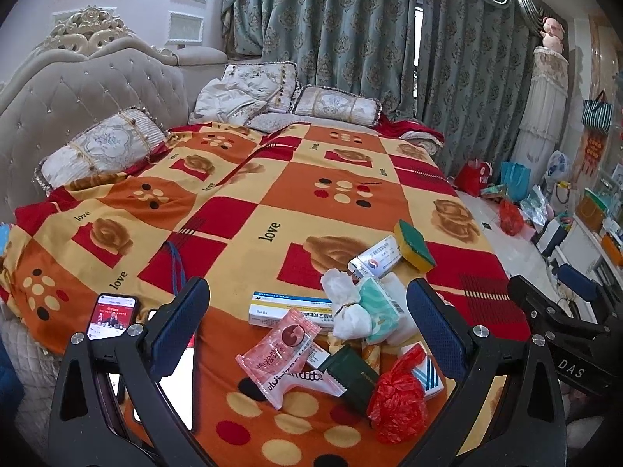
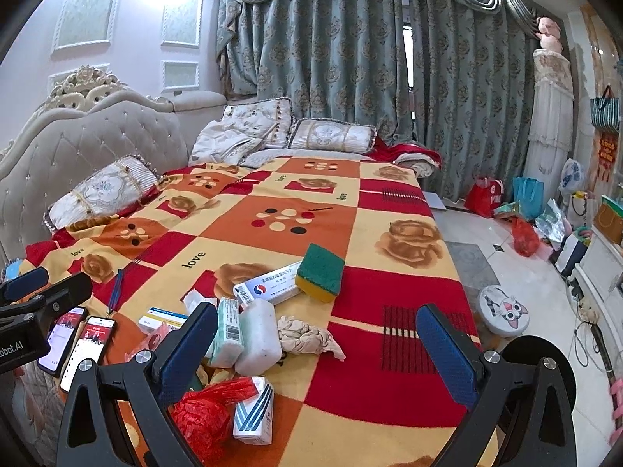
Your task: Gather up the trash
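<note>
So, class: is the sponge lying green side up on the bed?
Yes, the sponge shows its green face upward, yellow layer beneath, resting on the bed.

Both wrist views look from the foot of the bed (image 1: pixel 296 179) along it toward the curtains (image 1: pixel 350 31), tilted slightly down. The left view sits low and near over the trash pile (image 1: pixel 350 330). The right view stands beside it, farther toward the floor side of the bed, with the pile (image 2: pixel 241 334) at lower left. Both share bed, pile, headboard (image 2: pixel 89 132) and curtains.
</note>
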Action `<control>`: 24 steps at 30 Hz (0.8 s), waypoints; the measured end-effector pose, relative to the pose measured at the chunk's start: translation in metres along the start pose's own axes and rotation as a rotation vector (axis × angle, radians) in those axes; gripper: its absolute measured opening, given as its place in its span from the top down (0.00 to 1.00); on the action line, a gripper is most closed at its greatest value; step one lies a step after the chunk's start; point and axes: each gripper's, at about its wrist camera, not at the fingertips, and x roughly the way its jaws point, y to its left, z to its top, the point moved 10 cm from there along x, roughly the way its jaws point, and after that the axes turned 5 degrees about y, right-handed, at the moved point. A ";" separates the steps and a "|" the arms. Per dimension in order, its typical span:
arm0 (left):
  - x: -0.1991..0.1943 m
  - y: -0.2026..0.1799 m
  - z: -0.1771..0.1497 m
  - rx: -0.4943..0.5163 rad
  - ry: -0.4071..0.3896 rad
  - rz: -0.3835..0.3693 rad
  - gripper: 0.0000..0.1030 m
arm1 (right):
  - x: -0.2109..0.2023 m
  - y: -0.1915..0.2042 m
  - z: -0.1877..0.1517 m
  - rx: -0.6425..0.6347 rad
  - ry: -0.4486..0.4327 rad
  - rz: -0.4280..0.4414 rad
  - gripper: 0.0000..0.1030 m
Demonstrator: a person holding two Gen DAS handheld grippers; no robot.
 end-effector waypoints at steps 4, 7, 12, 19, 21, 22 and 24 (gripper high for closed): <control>0.003 0.000 -0.001 -0.002 0.014 0.000 0.02 | 0.001 0.000 0.000 0.003 0.002 0.002 0.02; 0.006 0.001 -0.002 -0.005 0.030 0.001 0.02 | 0.002 -0.001 -0.001 0.004 0.005 0.004 0.02; 0.006 0.007 -0.003 -0.003 0.049 0.014 0.02 | 0.007 -0.008 -0.004 0.003 0.031 0.021 0.02; 0.002 0.015 -0.008 -0.011 0.082 0.014 0.02 | 0.019 -0.023 -0.020 0.007 0.086 0.054 0.02; 0.001 0.014 -0.011 0.000 0.094 0.013 0.02 | 0.023 -0.025 -0.028 0.008 0.111 0.076 0.02; 0.001 0.013 -0.013 0.005 0.100 0.012 0.02 | 0.024 -0.026 -0.032 0.003 0.121 0.080 0.02; 0.000 0.011 -0.019 0.019 0.119 0.004 0.02 | 0.028 -0.026 -0.040 -0.014 0.140 0.081 0.02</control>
